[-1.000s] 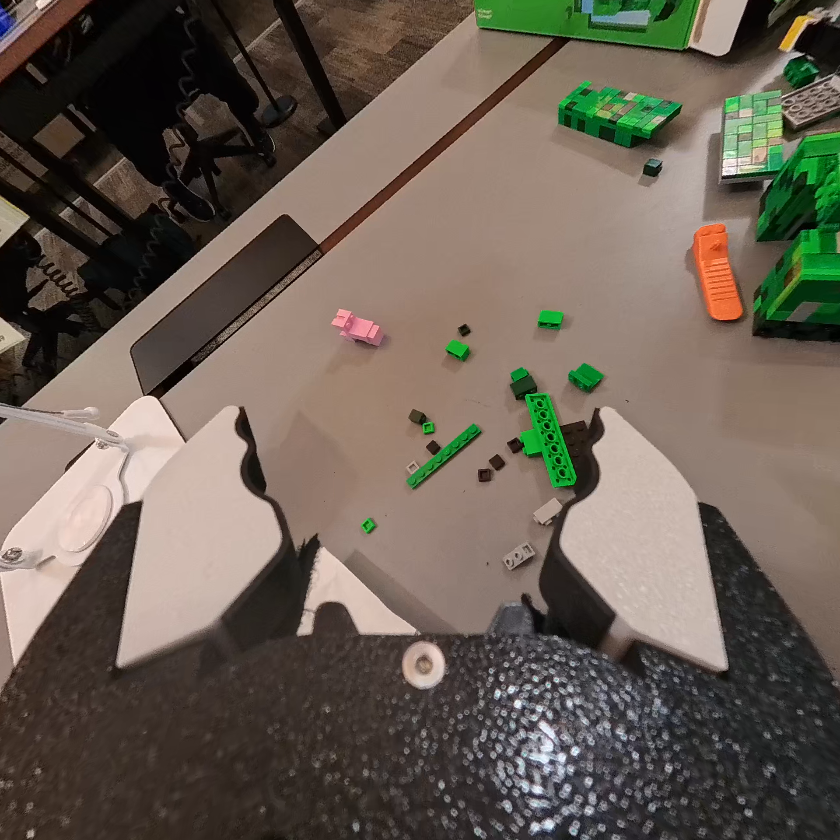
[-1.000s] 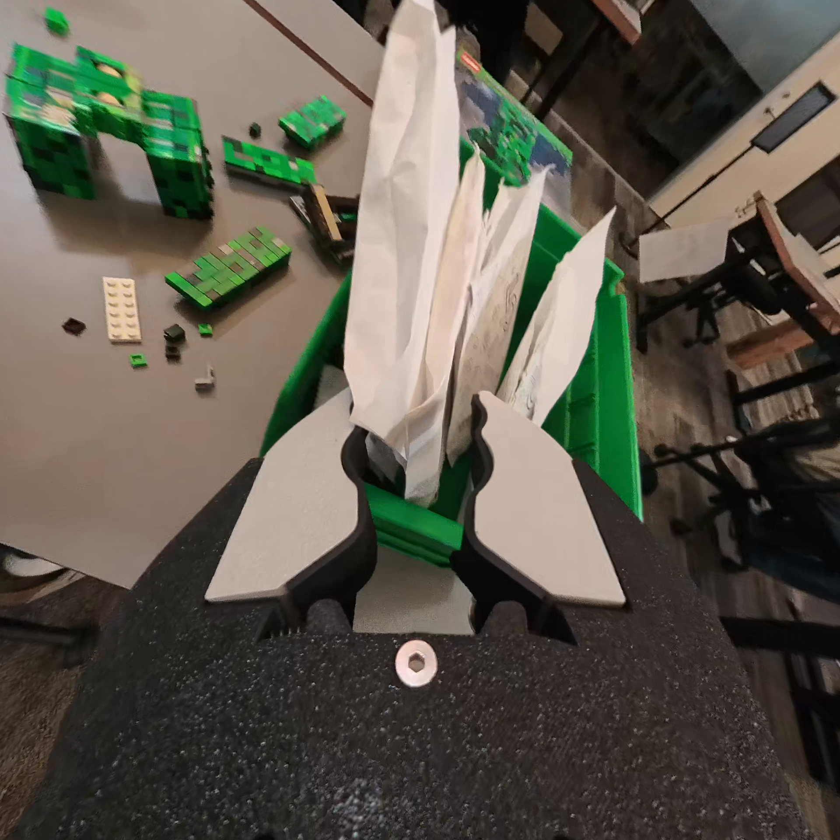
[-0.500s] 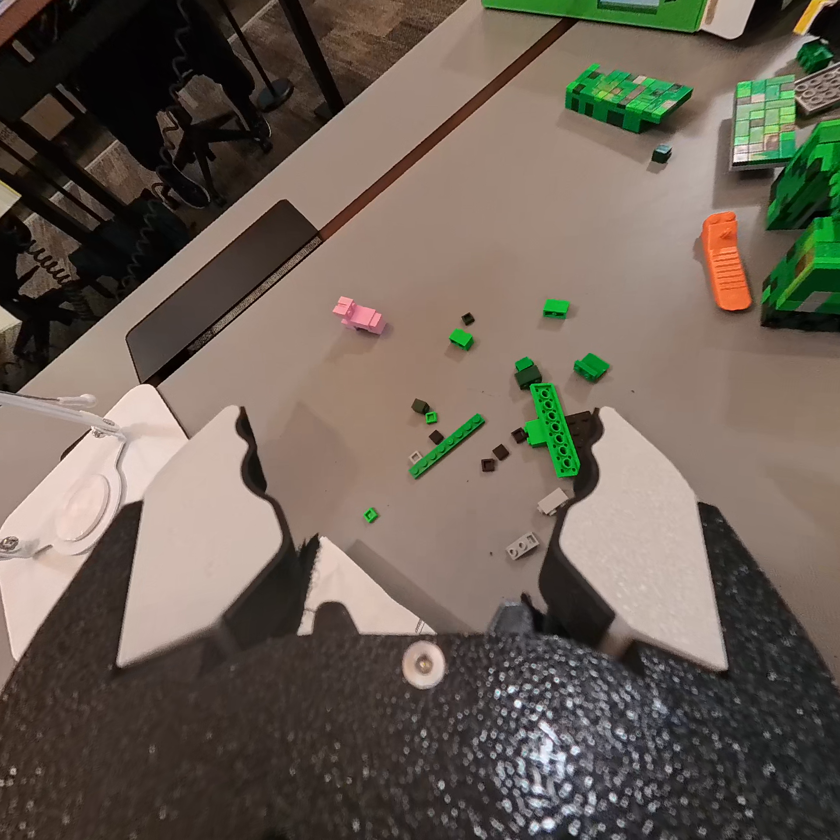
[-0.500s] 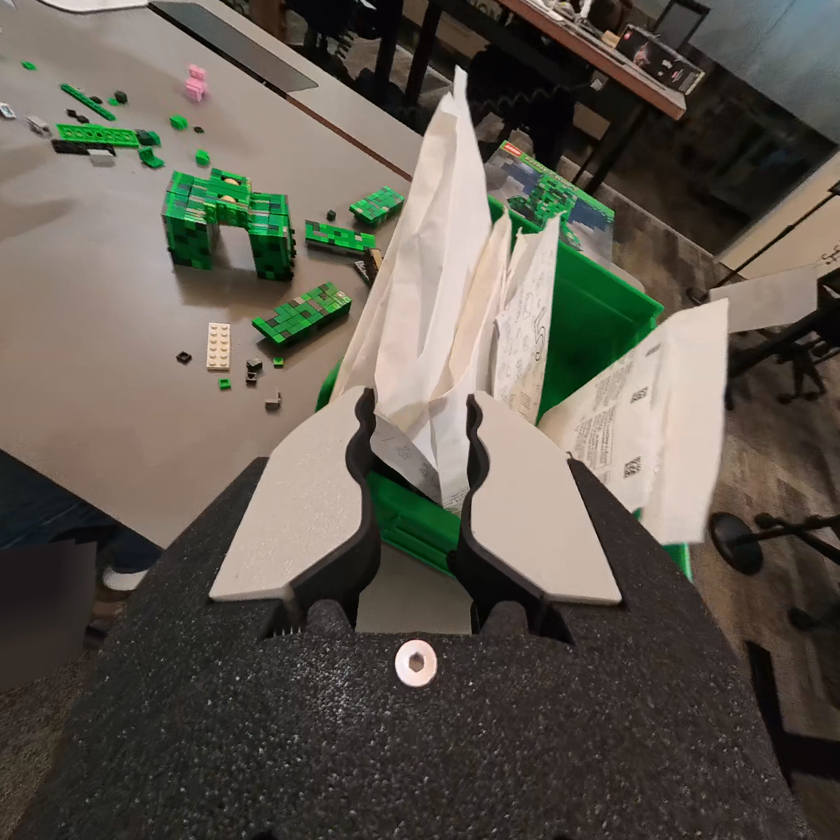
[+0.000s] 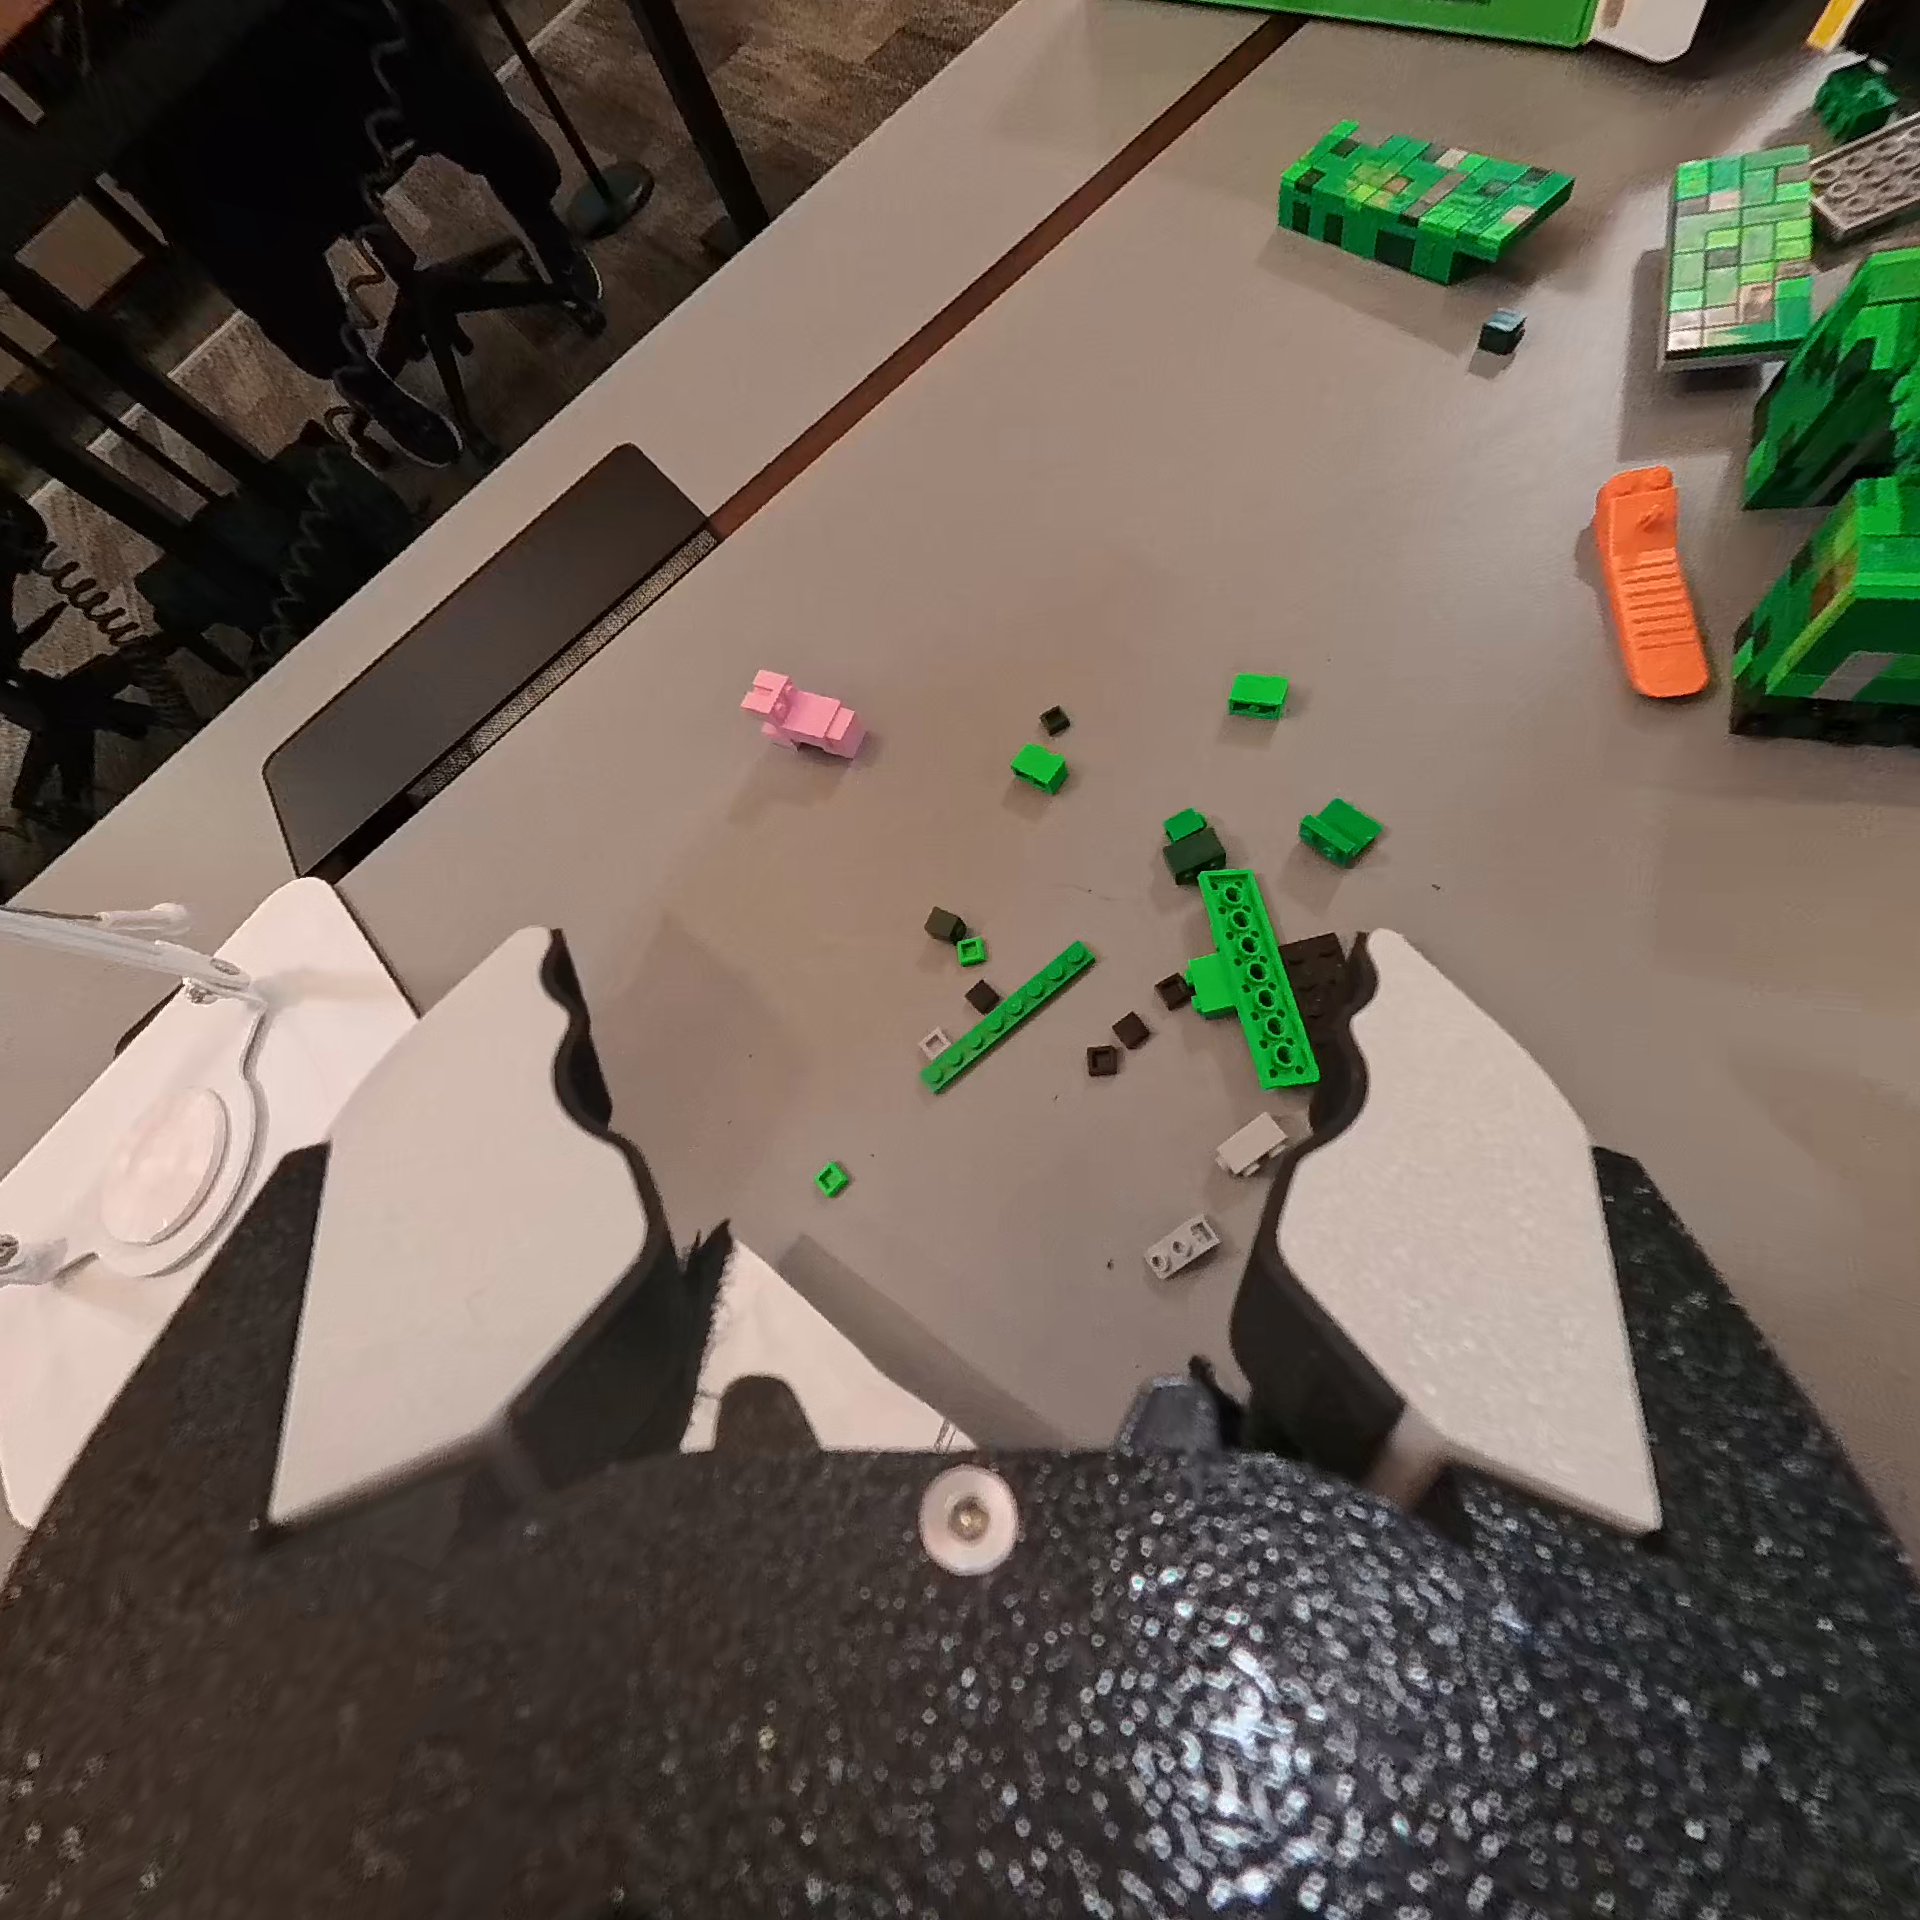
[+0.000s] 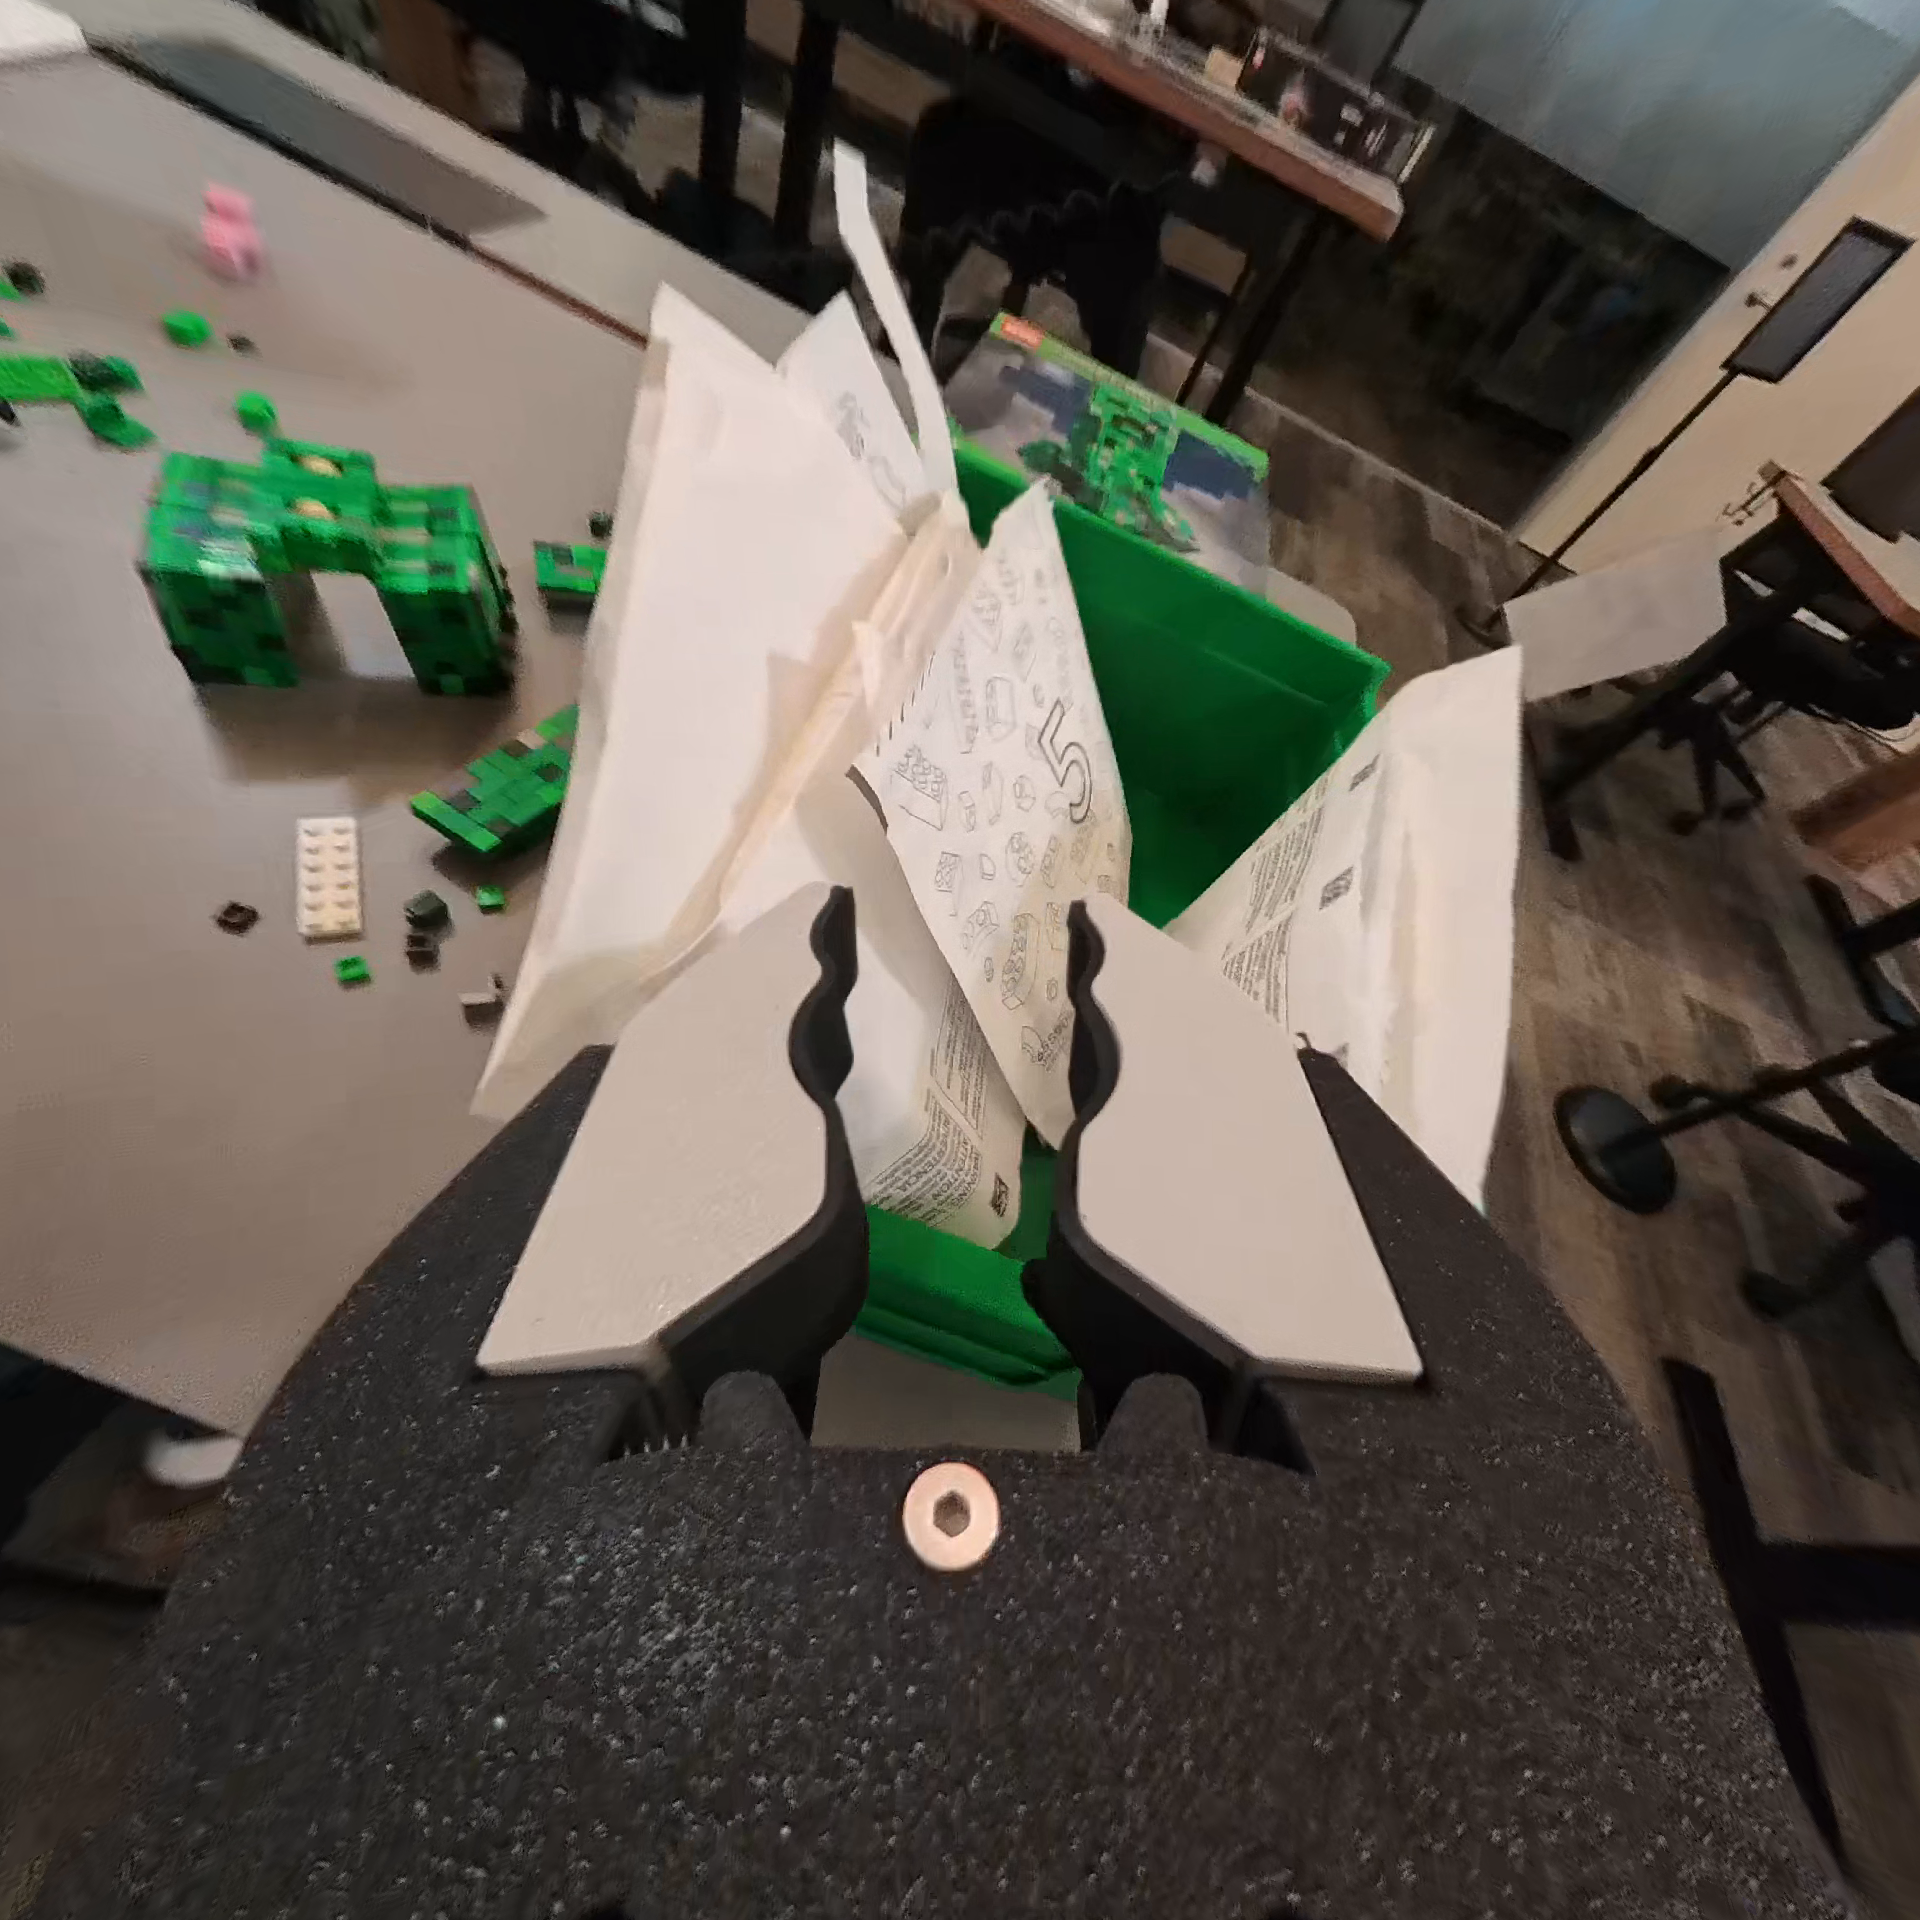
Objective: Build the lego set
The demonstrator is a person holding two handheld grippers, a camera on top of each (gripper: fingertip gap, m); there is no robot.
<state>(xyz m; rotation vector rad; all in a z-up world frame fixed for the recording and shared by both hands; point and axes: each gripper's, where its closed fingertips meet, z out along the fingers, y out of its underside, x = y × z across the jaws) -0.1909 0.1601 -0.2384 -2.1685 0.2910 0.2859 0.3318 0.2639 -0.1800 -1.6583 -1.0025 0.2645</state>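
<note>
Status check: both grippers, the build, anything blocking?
Left gripper open, empty, over loose bricks. Right gripper partly closed around paper bags above green bin; grip unclear. Green arch stands on table. Nothing blocking.

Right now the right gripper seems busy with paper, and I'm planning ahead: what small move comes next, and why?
Probably lower the right gripper so the white paper bags drop into the green bin: they fan out above it, loosely between its fingers.

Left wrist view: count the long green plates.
2. The narrow plate lies slanted among small dark tiles. The wide plate, with holes, lies just right of it. More may be hidden under the left gripper.
</note>
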